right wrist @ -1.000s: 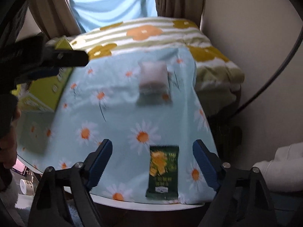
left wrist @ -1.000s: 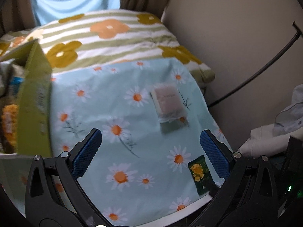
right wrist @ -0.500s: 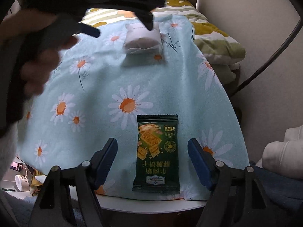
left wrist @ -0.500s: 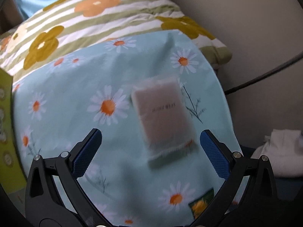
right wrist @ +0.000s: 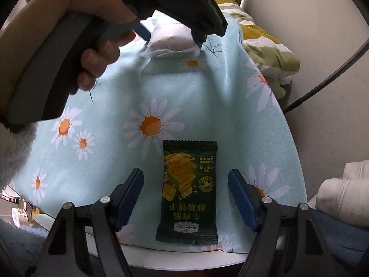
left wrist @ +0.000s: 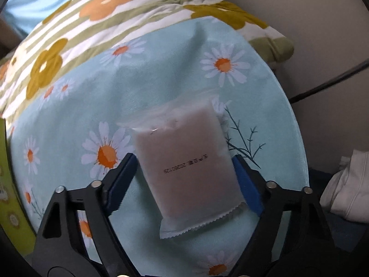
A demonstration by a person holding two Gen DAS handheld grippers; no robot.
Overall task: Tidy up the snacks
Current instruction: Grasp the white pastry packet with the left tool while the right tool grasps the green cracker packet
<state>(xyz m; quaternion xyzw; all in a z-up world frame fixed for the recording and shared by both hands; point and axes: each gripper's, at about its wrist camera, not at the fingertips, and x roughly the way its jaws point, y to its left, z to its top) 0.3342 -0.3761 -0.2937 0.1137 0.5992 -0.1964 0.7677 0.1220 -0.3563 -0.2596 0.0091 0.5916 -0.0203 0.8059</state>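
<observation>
The frosted white snack packet [left wrist: 188, 169] lies flat on the daisy-print cloth [left wrist: 161, 85], right between the blue pads of the left gripper [left wrist: 184, 180]. The pads sit just beside its long edges, the jaws apart; whether they touch it I cannot tell. A printed date line runs across its face.

The right wrist view adds what the left one lacks — a dark green cracker packet [right wrist: 188, 194] lying near the front edge of the round white table [right wrist: 184, 259], between the spread fingers of the right gripper [right wrist: 185, 198], clear of both pads. Farther back, the same view shows the person's left hand [right wrist: 96, 34] wrapped around the grey handle, the gripper's jaws tilted down over the white packet [right wrist: 171, 40]. Only the left view catches a yellow-green box [left wrist: 9, 207] at the cloth's left edge.
</observation>
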